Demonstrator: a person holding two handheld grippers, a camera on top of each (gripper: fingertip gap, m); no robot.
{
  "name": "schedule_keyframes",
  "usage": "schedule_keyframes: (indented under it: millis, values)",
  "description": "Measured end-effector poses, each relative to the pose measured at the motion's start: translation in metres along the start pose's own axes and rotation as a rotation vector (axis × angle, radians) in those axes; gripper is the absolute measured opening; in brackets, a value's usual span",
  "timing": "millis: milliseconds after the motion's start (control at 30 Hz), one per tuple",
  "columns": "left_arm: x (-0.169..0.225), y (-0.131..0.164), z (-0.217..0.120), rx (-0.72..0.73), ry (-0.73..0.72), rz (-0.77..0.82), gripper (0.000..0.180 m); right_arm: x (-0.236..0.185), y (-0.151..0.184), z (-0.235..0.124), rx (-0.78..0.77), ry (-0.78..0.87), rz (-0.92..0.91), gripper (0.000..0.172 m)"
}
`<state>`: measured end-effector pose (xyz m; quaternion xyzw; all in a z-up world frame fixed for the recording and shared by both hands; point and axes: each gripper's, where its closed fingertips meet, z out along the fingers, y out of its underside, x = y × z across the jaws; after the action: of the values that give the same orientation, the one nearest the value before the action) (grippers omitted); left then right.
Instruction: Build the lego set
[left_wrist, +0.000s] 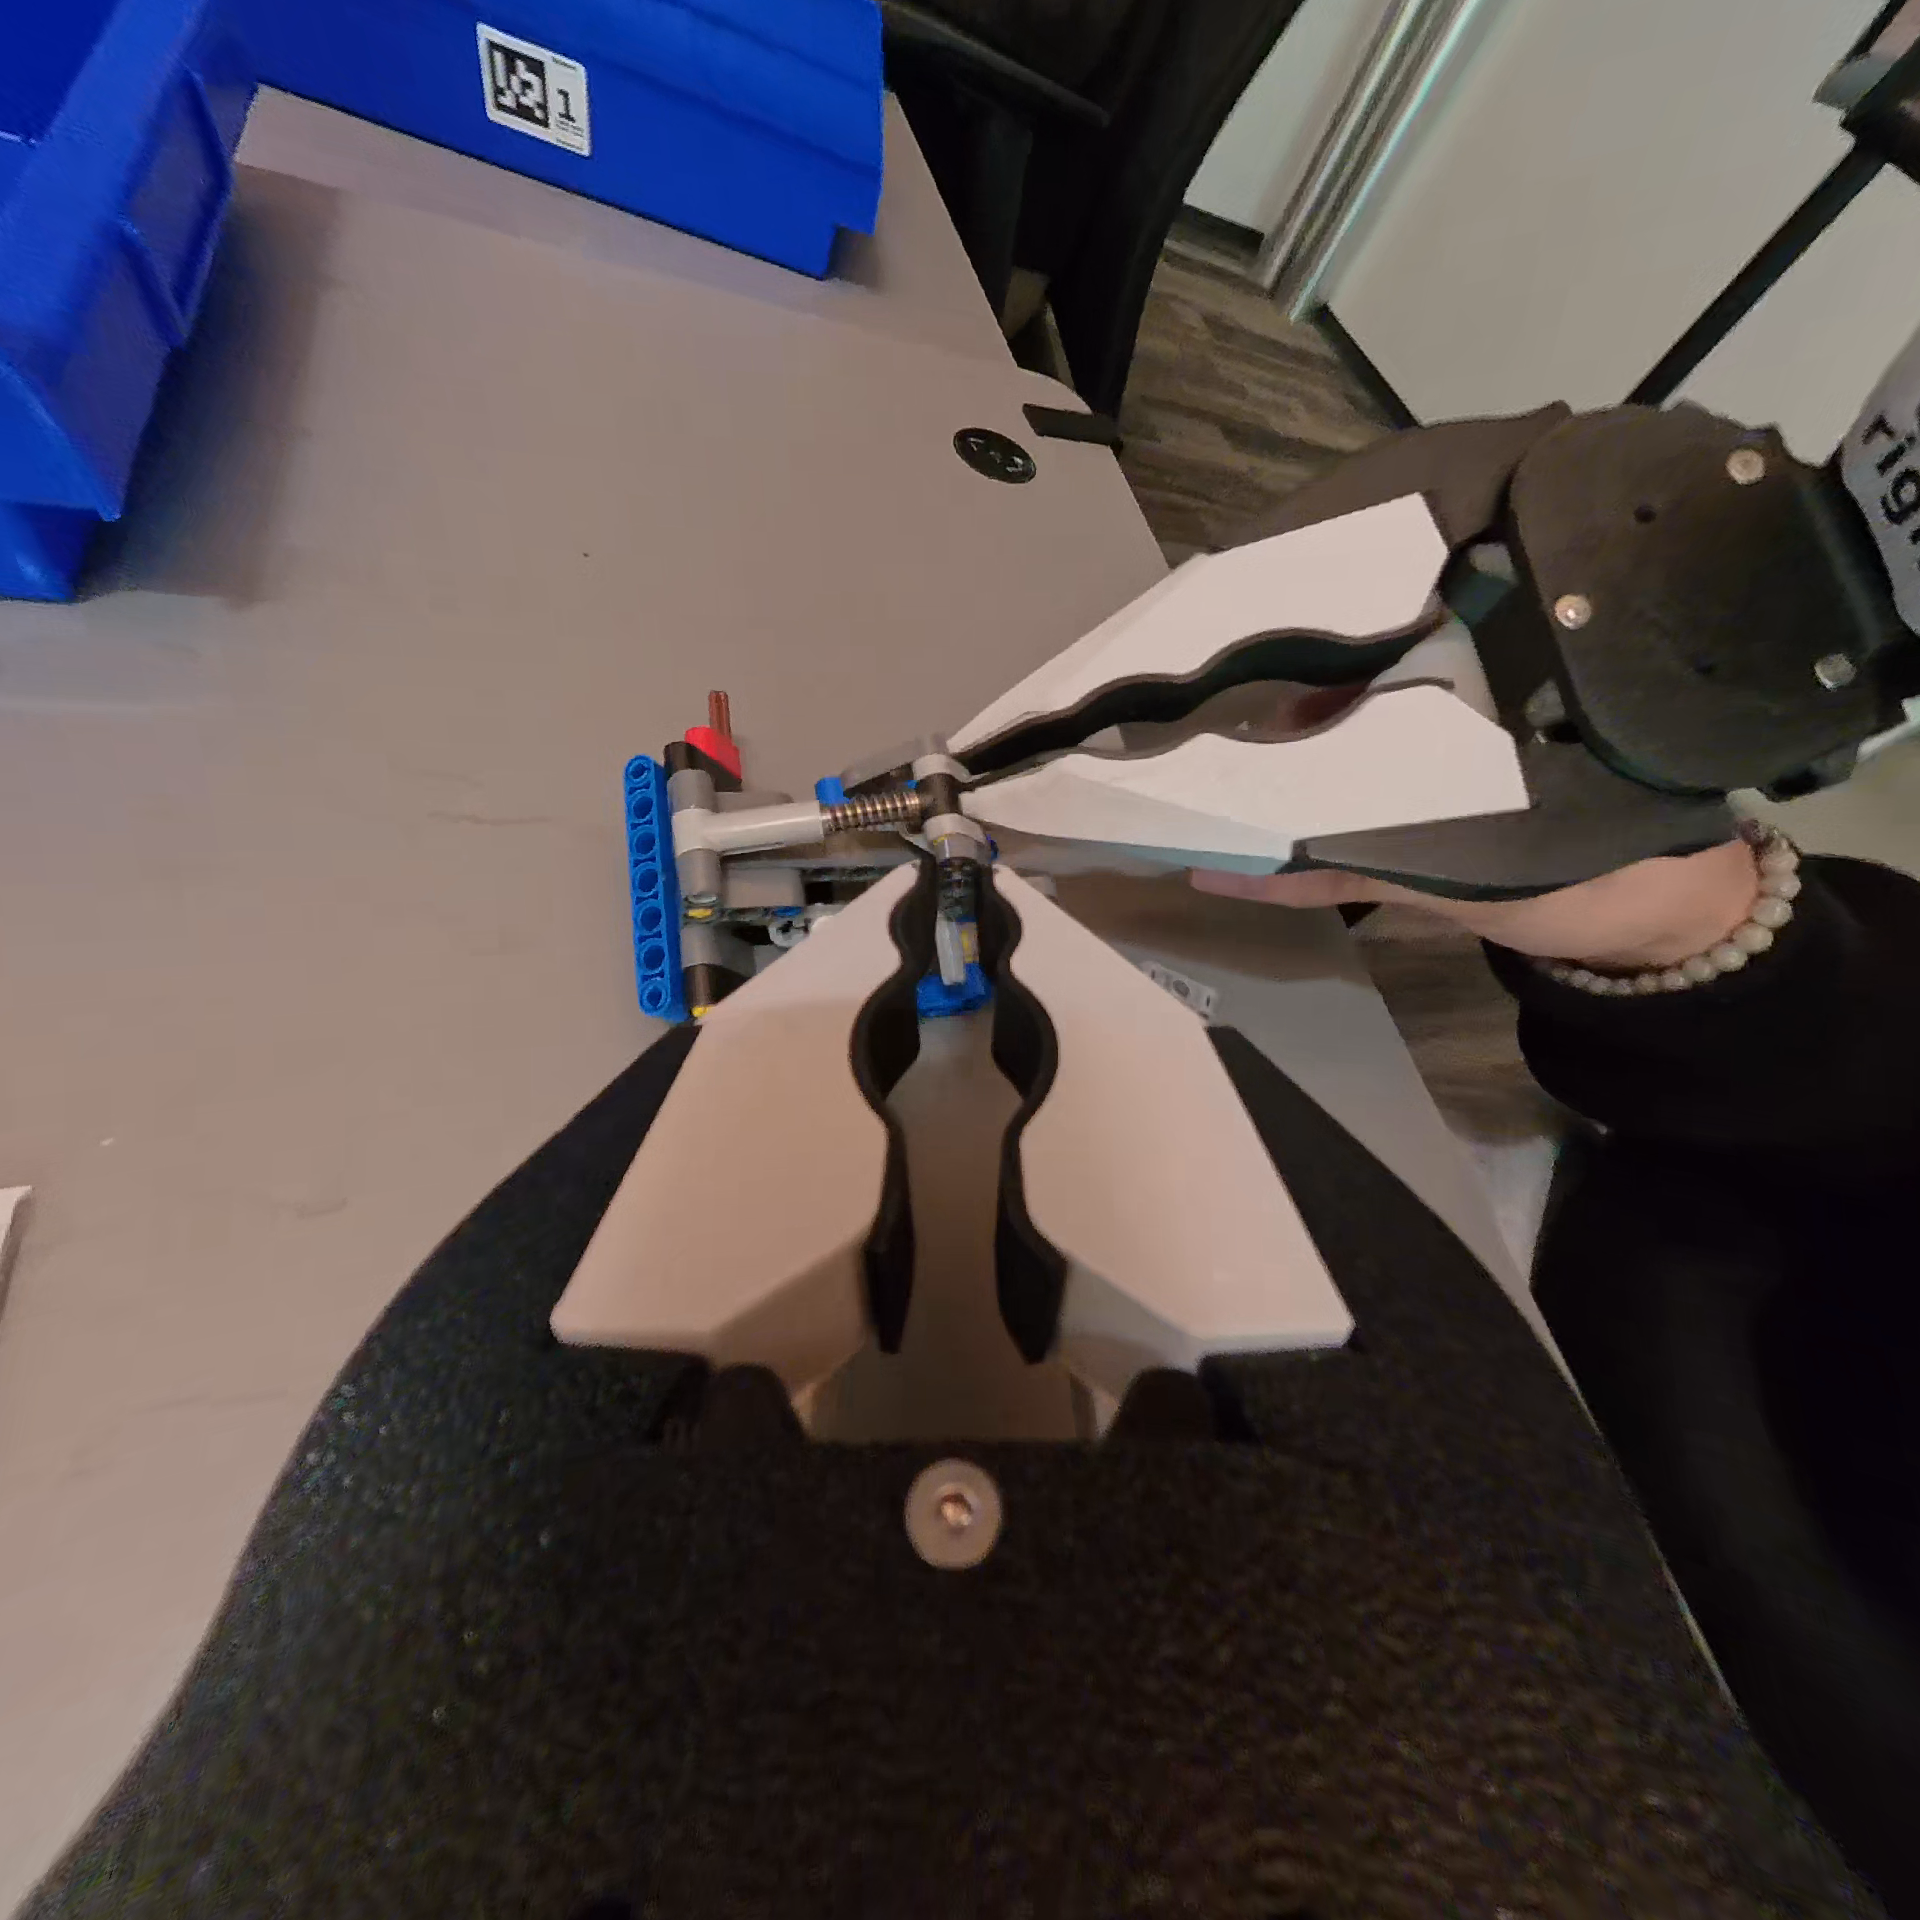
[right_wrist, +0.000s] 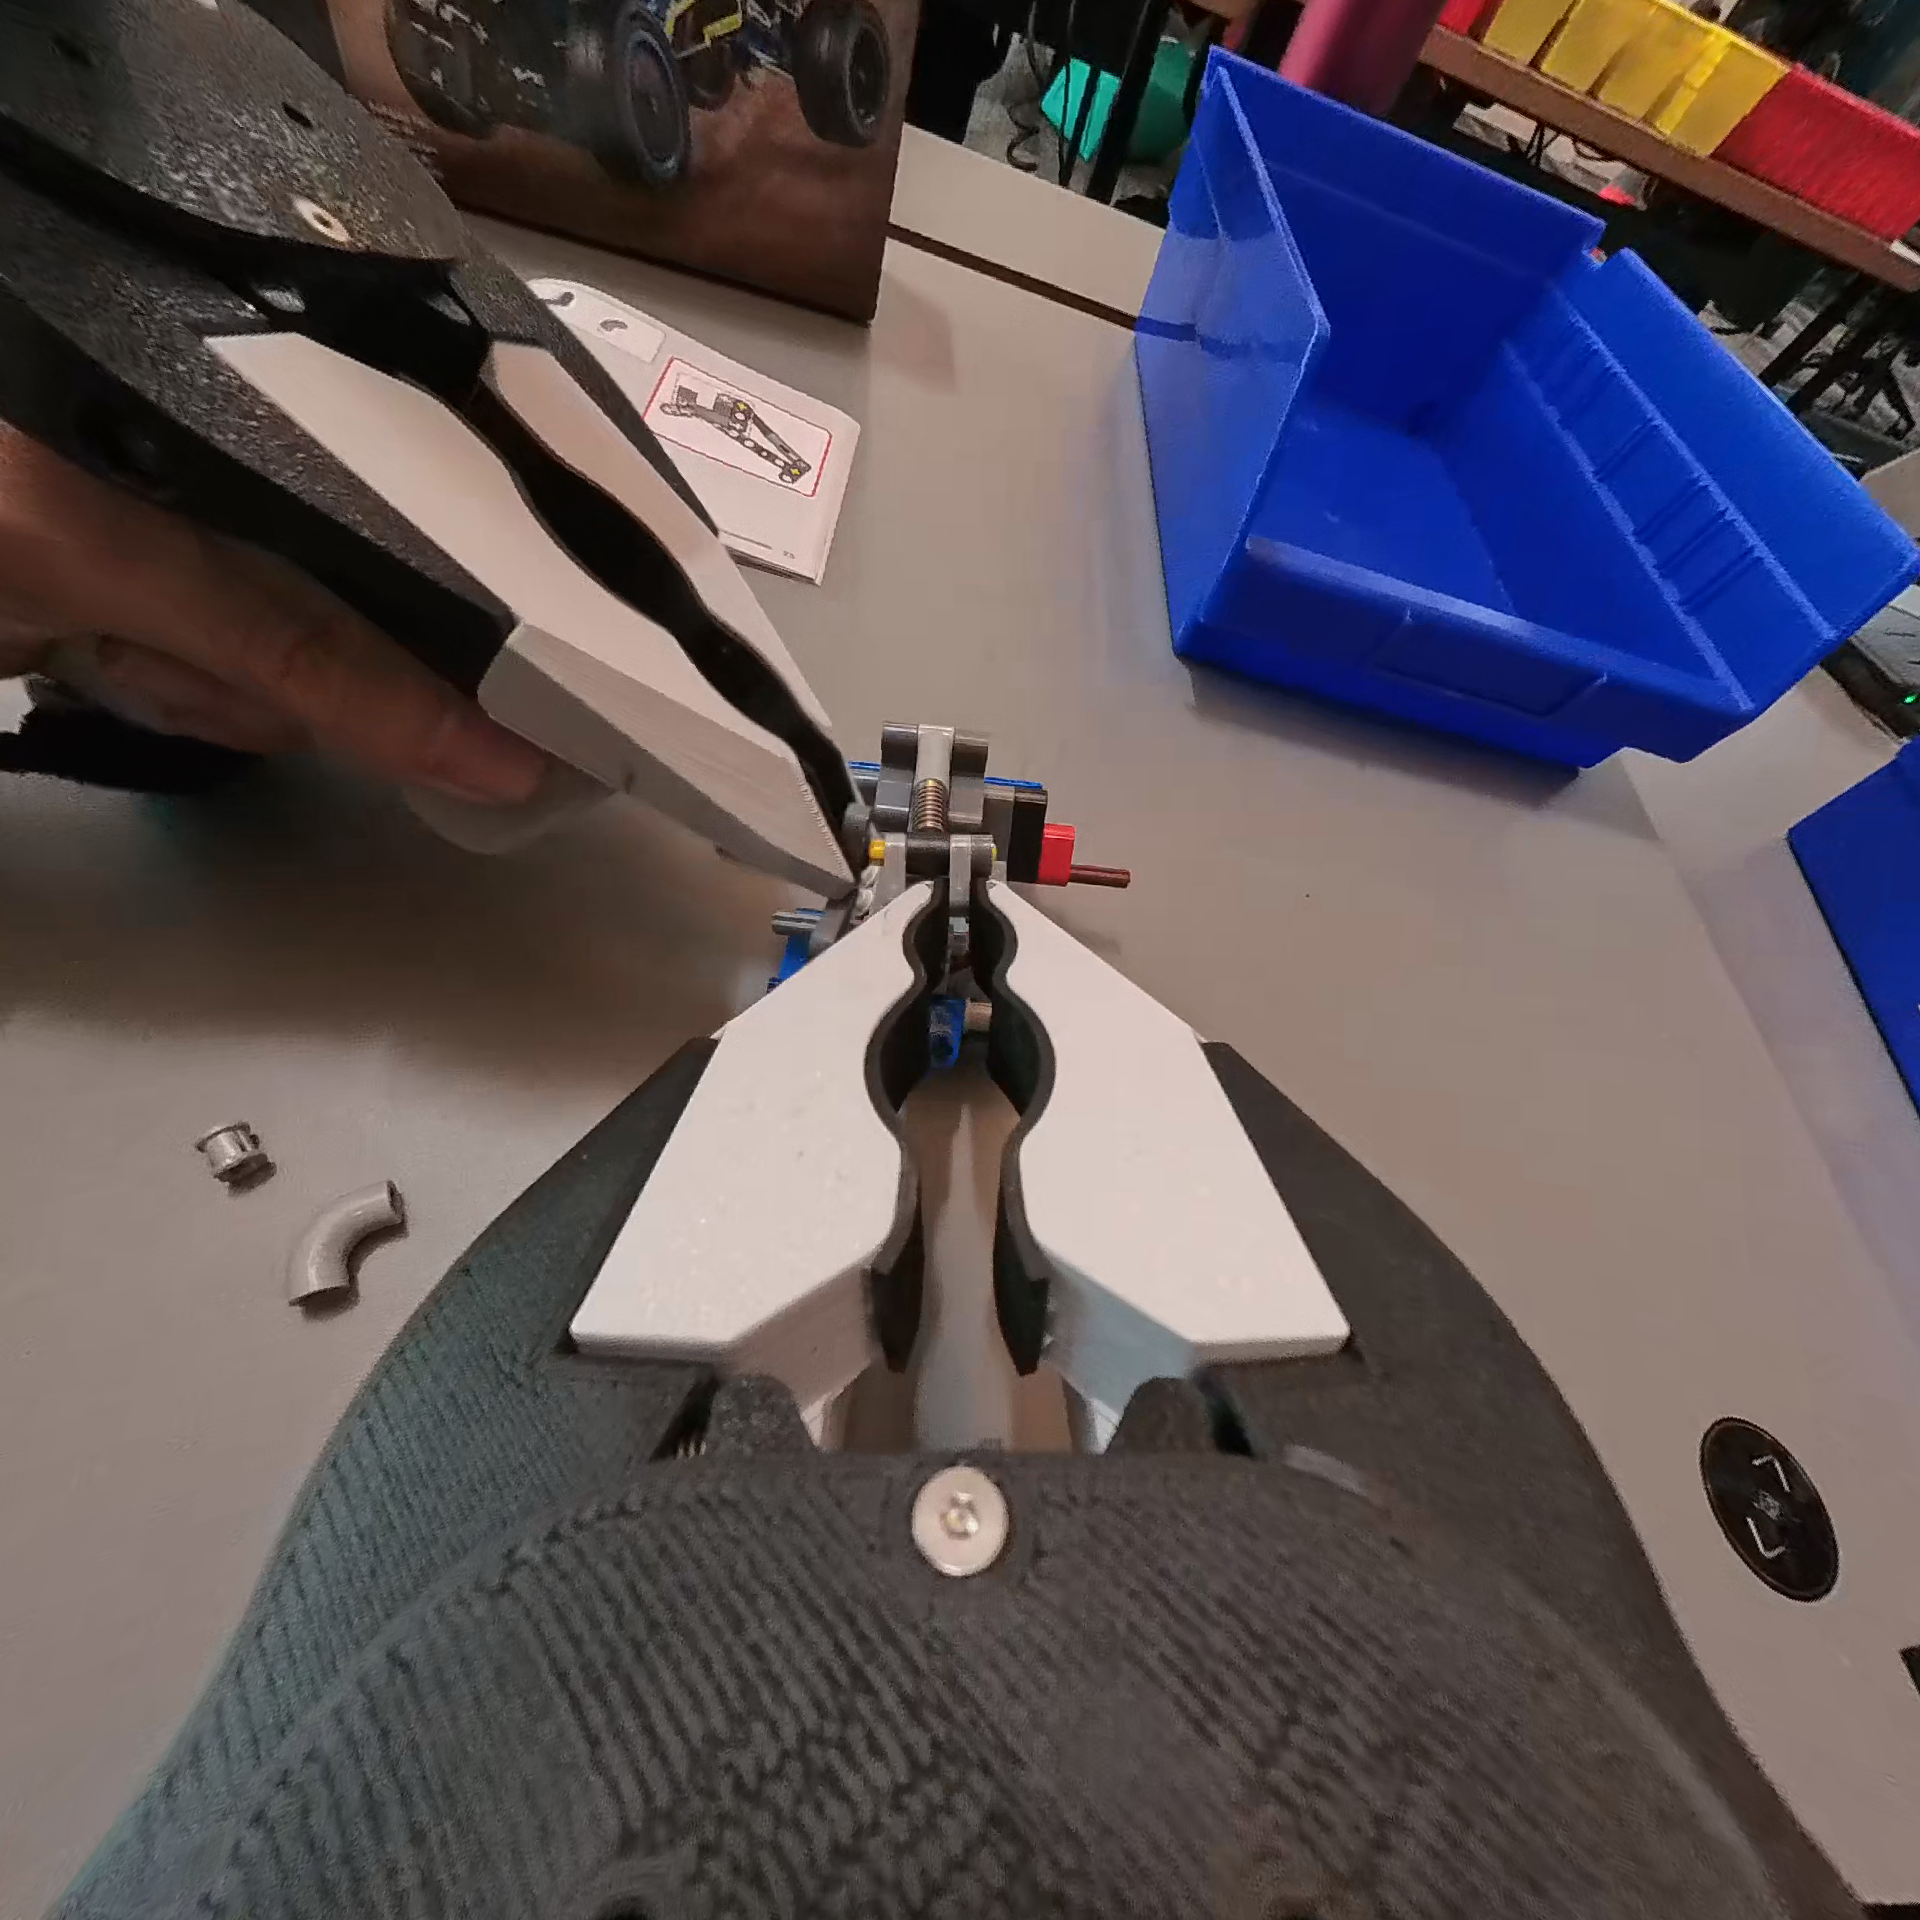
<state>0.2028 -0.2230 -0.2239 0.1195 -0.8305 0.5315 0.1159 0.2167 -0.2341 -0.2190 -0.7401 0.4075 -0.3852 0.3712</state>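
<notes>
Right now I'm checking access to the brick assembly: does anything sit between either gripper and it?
Nothing visible does. Both grippers are already on the brick assembly: the left gripper pinches a spring strut at its near side, and the right gripper pinches a light grey link at its top. The loose grey parts lie off to the side.

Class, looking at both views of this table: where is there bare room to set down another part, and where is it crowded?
Bare table lies between the toy assembly and the blue bin, and left of the assembly toward the near blue bins. It is crowded at the assembly, where both grippers meet, and by the two loose grey parts.
</notes>
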Motion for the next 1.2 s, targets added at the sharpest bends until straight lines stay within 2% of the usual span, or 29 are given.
schedule_keyframes:
  millis: [67,100,167,267,433,567,733,933,1033,1200]
  values:
    - [0.004,-0.008,-0.008,0.006,-0.017,0.092,0.004,0.0,0.0,0.0,0.001,-0.007,0.006,0.001]
    - [0.005,-0.016,-0.014,0.021,-0.057,0.195,0.003,0.001,0.0,0.0,0.004,-0.007,0.015,0.001]
    - [0.002,-0.027,-0.026,0.006,-0.197,0.505,0.003,0.0,0.0,0.0,0.013,-0.027,0.056,0.001]
    - [-0.007,-0.025,-0.031,-0.085,-0.414,0.922,0.004,0.001,0.0,0.0,0.03,-0.054,0.119,0.0]
    - [-0.01,-0.007,-0.017,-0.166,-0.559,1.247,0.004,0.001,-0.001,-0.004,0.042,-0.064,0.147,0.005]
    - [-0.006,-0.01,-0.014,-0.182,-0.661,1.393,0.004,0.0,-0.008,-0.019,0.072,-0.082,0.17,0.014]
    - [0.005,-0.019,-0.016,-0.137,-0.74,1.518,0.004,-0.02,-0.024,-0.029,0.142,-0.172,0.214,0.009]
    - [0.016,-0.024,-0.02,-0.086,-0.743,1.556,0.004,-0.025,-0.027,-0.032,0.162,-0.202,0.227,0.01]
    - [0.022,-0.021,-0.018,-0.062,-0.702,1.626,0.003,-0.027,-0.026,-0.036,0.161,-0.247,0.271,0.012]
    - [0.032,-0.023,-0.021,-0.01,-0.7,1.683,0.004,-0.034,-0.029,-0.043,0.213,-0.321,0.344,0.006]
